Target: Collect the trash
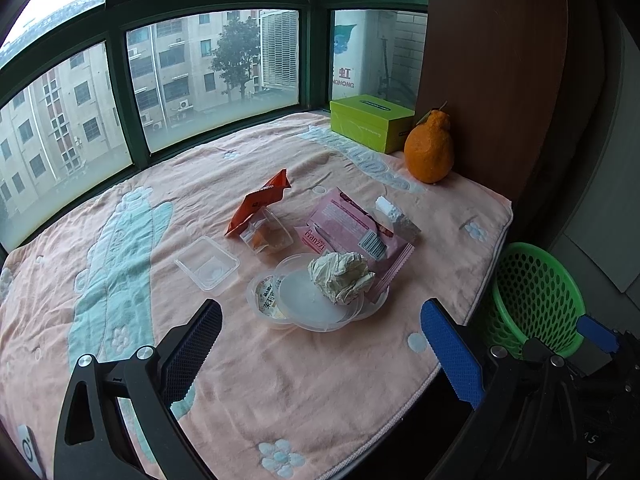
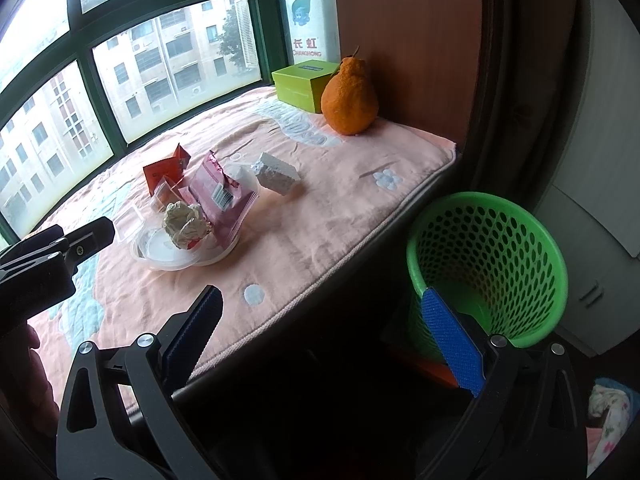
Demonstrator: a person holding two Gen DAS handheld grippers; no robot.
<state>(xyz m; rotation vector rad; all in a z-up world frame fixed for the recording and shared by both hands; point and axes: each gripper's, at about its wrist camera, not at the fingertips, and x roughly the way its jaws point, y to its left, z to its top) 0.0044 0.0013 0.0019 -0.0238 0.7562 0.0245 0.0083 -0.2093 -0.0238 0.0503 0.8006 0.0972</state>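
Trash pile mid-frame: crumpled paper (image 1: 341,277) atop plastic lid (image 1: 316,300), wrappers behind. Left gripper (image 1: 320,344) wide, empty, facing pile. Right gripper (image 2: 324,340) wide, empty, by green basket (image 2: 490,264), likely the drop point.

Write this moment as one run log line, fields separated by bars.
left tongs open, empty | right tongs open, empty | crumpled paper on clear lid | green basket beside ledge

Bumpy orange fruit (image 1: 429,151) beside green tissue box (image 1: 370,122) – pink floral blanket (image 1: 280,380), green-framed window (image 1: 212,76)
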